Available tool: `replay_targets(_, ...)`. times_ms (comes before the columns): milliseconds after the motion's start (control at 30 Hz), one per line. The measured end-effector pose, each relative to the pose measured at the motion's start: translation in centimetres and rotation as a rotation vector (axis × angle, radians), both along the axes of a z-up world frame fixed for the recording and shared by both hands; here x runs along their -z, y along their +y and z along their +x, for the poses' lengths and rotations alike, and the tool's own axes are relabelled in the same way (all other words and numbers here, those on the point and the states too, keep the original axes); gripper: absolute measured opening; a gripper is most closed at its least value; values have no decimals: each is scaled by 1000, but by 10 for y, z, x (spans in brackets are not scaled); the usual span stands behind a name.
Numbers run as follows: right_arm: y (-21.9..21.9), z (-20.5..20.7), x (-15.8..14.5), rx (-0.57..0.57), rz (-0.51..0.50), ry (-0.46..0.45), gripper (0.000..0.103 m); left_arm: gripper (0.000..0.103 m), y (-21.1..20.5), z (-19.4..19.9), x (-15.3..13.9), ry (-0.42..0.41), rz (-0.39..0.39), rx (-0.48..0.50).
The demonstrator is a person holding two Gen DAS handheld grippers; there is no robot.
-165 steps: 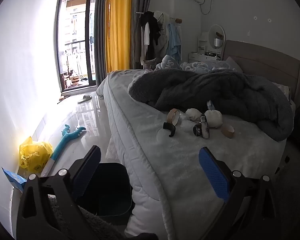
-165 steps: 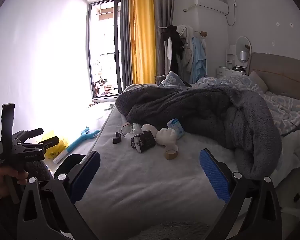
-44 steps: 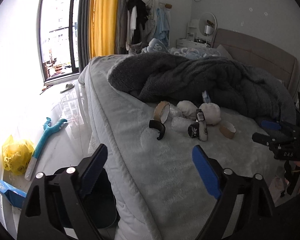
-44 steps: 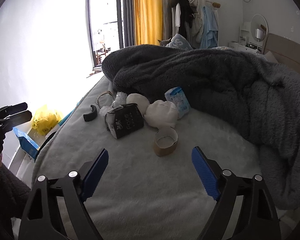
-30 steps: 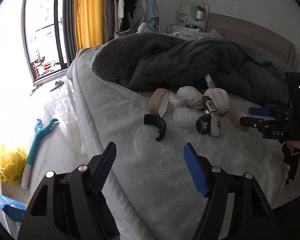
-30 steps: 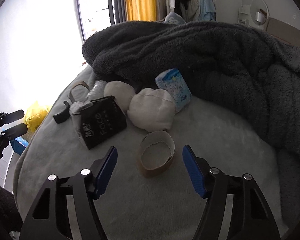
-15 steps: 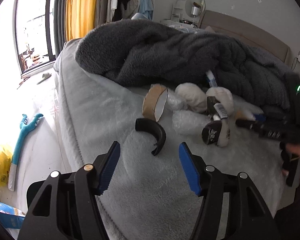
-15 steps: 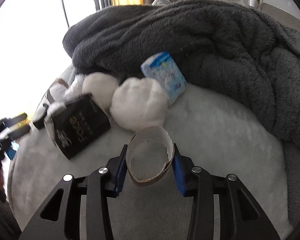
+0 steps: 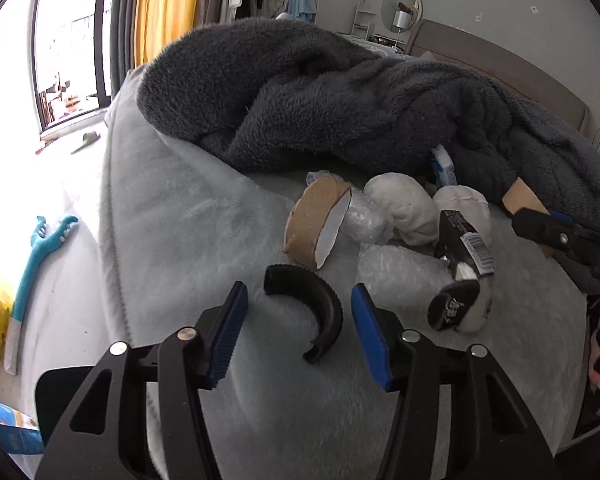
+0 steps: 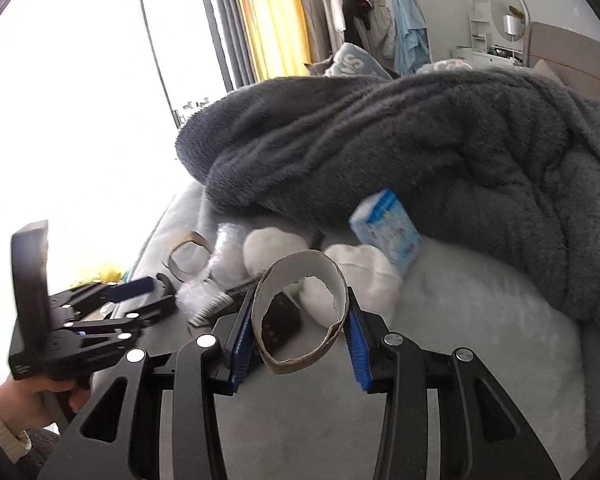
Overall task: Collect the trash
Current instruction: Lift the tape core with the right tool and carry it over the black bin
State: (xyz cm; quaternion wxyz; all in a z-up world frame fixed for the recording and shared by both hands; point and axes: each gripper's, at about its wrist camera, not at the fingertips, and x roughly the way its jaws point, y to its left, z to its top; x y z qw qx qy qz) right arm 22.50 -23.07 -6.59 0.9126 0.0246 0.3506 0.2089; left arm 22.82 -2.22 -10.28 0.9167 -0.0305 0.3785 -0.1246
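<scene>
Right gripper (image 10: 298, 332) now clamped on cardboard ring (image 10: 300, 316), lifted off bed (image 10: 480, 320); left gripper (image 9: 296, 332) closing, unclenched, around black curved piece (image 9: 312, 304) lying there: both ready for binning.

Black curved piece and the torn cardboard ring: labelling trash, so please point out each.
black curved piece (image 9: 322, 300), left wrist view, on the middle of its arc.
torn cardboard ring (image 10: 342, 294), right wrist view, on its right wall.
</scene>
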Motion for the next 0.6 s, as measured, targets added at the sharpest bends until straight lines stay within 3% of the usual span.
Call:
replay_targets(167, 7, 0, -1, -20, 11, 11, 42, 38, 0, 7, 4, 22, 2, -20)
replay_targets(600, 52, -2, -19, -83, 62, -14, 42, 36, 45, -8, -11, 23, -38, -96)
